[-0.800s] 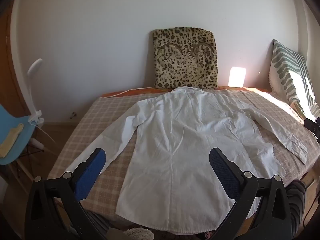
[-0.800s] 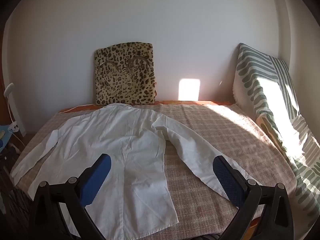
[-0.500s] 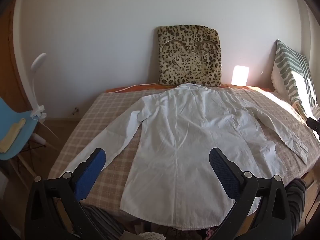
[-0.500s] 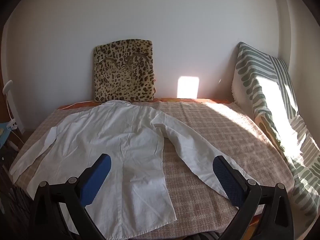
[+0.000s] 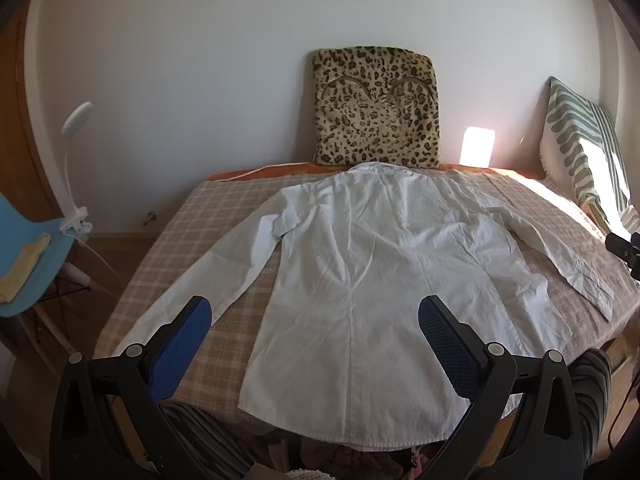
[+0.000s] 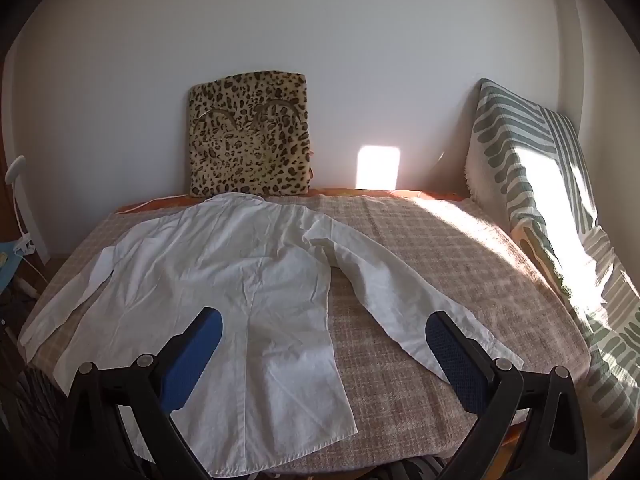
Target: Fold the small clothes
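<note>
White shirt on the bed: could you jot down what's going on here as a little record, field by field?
garment: white shirt, long-sleeved, spread flat, collar toward the wall
sleeves: both laid out to the sides, angled toward the near edge
surface: plaid blanket on a bed
behind the shirt: leopard-print cushion leaning on the wall
at the side: green striped cushion, partly in sunlight
left tongs: open, above the shirt's lower half, holding nothing
right tongs: open, above the shirt's edge and sleeve, holding nothing
folding: not yet begun
</note>
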{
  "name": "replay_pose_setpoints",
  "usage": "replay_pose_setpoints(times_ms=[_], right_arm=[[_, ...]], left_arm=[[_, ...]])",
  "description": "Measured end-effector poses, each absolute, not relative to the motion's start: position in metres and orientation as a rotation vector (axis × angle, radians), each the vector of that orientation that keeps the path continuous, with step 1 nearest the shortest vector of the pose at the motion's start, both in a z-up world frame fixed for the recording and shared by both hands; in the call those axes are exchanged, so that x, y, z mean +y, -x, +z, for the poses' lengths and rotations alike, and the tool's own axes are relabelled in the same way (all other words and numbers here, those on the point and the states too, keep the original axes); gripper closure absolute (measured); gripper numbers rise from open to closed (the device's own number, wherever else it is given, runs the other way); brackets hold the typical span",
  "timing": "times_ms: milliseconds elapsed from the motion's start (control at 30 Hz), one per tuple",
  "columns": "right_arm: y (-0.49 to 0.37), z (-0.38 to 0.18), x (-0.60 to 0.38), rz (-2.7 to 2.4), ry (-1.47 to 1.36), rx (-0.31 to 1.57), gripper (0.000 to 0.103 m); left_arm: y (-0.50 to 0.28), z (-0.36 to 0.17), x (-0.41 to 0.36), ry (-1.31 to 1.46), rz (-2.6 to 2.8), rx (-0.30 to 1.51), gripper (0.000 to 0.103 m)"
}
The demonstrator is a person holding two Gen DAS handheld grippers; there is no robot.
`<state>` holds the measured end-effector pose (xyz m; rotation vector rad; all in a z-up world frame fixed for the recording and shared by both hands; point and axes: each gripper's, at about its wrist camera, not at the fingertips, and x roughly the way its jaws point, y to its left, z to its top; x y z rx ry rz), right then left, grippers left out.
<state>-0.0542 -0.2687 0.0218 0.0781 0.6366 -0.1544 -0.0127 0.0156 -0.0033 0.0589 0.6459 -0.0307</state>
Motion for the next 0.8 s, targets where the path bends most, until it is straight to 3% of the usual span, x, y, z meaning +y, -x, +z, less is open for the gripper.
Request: replay_pose_setpoints(times_ms=[800], right_arm=[[0.0591,0.0279,-0.2681,-0.156,-0.096,0.625,0.0]], left_arm=[[0.0207,0.0049,0.0113,-0.057,-0.034,0.617,0.0]])
